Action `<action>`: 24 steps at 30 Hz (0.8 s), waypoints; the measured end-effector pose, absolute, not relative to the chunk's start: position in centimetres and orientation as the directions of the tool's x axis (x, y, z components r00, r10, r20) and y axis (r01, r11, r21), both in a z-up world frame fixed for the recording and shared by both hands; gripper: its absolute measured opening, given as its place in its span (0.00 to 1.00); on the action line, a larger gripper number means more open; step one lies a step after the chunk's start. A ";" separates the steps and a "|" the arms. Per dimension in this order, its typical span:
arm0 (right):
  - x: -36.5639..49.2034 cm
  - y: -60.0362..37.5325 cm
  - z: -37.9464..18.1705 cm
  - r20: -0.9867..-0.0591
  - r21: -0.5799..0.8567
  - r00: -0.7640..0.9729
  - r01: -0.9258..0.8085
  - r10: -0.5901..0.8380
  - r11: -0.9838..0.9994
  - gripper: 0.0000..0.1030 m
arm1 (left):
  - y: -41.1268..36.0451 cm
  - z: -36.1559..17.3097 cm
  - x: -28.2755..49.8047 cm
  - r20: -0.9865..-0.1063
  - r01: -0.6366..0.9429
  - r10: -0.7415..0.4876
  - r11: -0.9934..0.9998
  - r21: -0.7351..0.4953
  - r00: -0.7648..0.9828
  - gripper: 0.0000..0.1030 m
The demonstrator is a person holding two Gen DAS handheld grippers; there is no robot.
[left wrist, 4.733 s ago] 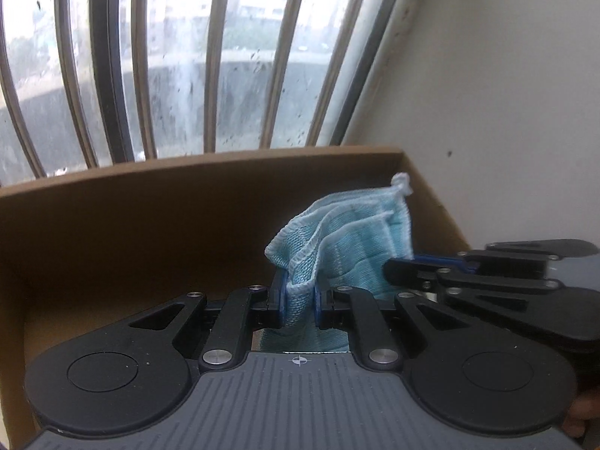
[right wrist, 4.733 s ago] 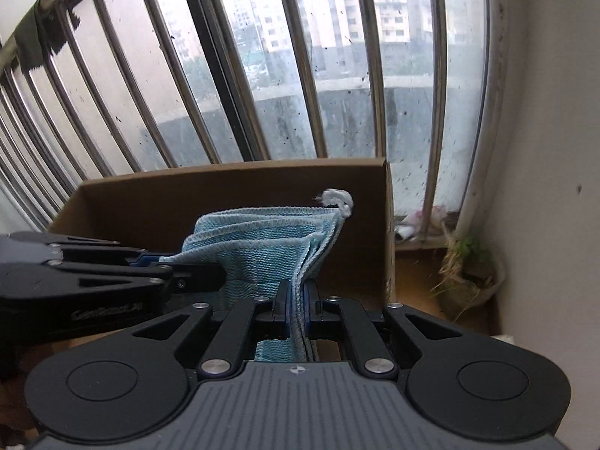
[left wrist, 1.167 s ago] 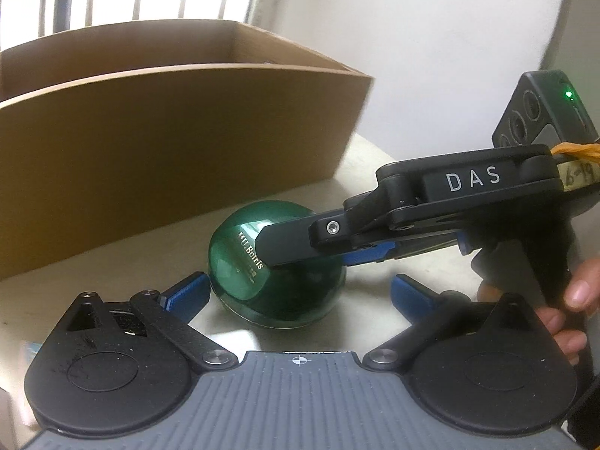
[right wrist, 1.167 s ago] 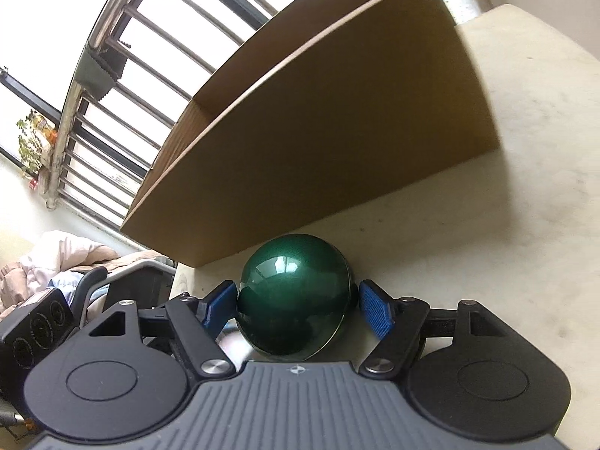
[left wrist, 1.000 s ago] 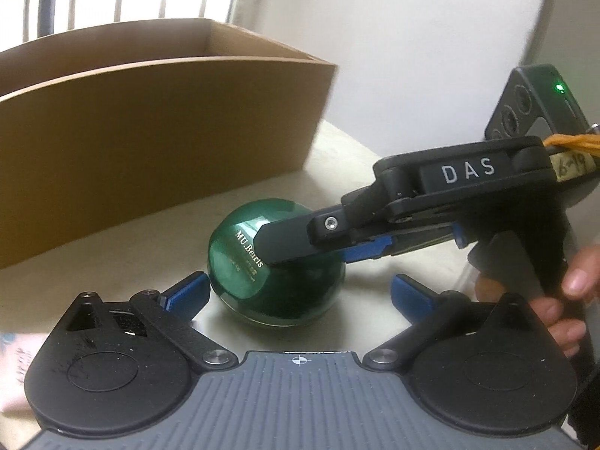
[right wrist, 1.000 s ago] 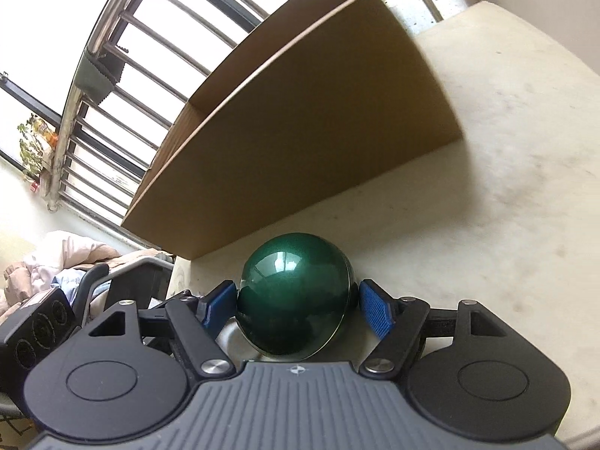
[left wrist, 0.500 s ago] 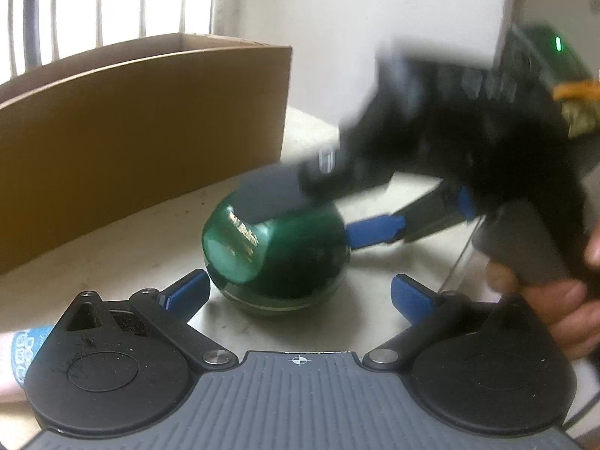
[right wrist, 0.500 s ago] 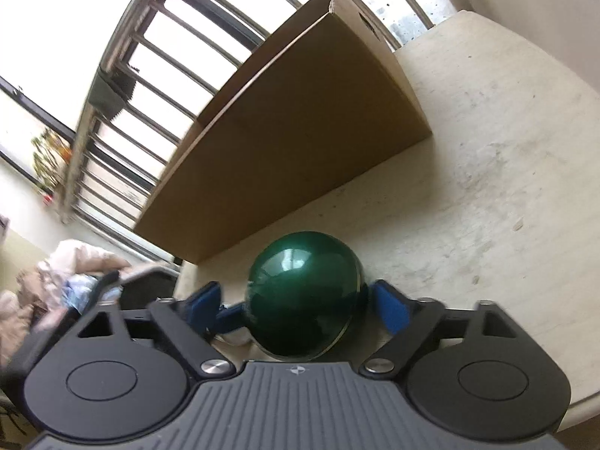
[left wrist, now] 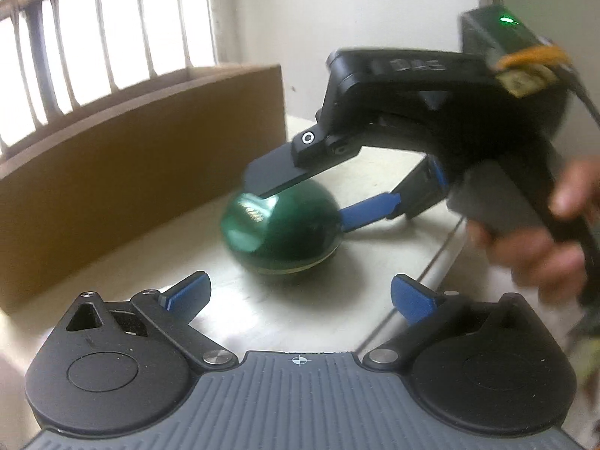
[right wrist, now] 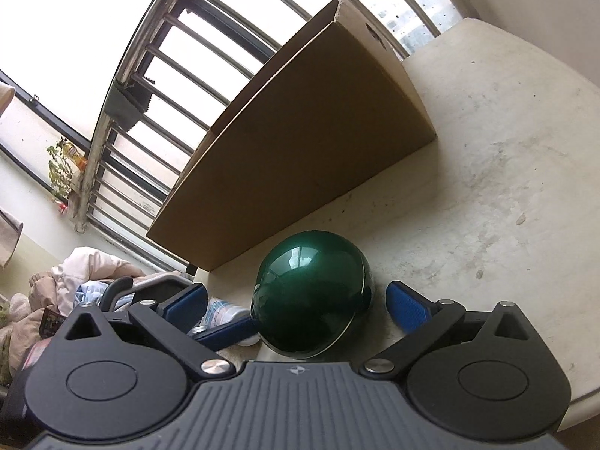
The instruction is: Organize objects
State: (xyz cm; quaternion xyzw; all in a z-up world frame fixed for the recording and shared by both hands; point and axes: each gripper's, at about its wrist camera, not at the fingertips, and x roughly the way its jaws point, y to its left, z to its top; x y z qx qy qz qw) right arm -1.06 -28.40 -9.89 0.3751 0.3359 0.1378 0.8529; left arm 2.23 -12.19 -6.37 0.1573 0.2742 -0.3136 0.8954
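Pale, off-white tabletop (right wrist: 487, 172), scuffed and speckled w/ small dark marks, fills most of the right wrist view; its rounded edge runs along the 3 to 5 o'clock side. Behind it, a window w/ metal bars (right wrist: 157, 56) lets in bright daylight, and a plain white wall (left wrist: 356, 18) closes the corner beside it. An open cardboard box (right wrist: 300, 142) sits on the table toward 12 o'clock, just in front of the bars.

Glossy green ball-shaped object (right wrist: 313, 292) rests on the tabletop near the box, w/ a thin pale seam around its lower part and small lettering on one side, too blurred to read.

Right gripper (right wrist: 296, 305): jaws spread wide, one blue pad on each side of the green object, neither pressing it. In the left wrist view it (left wrist: 303, 195) reaches in from 2 o'clock, held by a hand (left wrist: 540, 240) that is motion-blurred.

Left gripper (left wrist: 298, 294): jaws wide apart, nothing between them; the green object (left wrist: 281, 232) lies just ahead at 12 o'clock.

At 8 o'clock in the right wrist view, beyond the table edge, a heap of pinkish bedding or clothes (right wrist: 75, 277); a small plastic bottle (right wrist: 221, 317) lies by the left gripper's blue pad.
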 end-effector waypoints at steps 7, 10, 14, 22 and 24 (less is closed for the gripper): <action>-1.2 -28.6 -10.0 -0.467 0.730 0.732 0.002 0.496 0.684 1.00 | -10.0 -5.6 0.1 -0.582 0.540 -0.349 0.820 0.189 0.734 1.00; -1.3 -28.7 -10.1 -0.466 0.726 0.733 -0.003 0.496 0.687 1.00 | -8.6 -5.7 0.1 -0.604 0.458 -0.285 0.876 0.151 0.744 0.93; -1.5 -28.5 -10.1 -0.465 0.717 0.736 -0.013 0.492 0.697 1.00 | -6.9 -7.5 1.6 -0.642 0.370 -0.238 0.926 0.076 0.729 0.72; -2.0 -28.1 -10.1 -0.457 0.692 0.746 -0.043 0.484 0.720 0.98 | -7.1 -8.1 5.1 -0.687 0.289 -0.199 0.957 0.018 0.699 0.65; -2.1 -28.3 -10.2 -0.450 0.693 0.749 -0.050 0.487 0.719 0.95 | -7.3 -8.2 6.1 -0.690 0.268 -0.190 0.963 0.006 0.698 0.65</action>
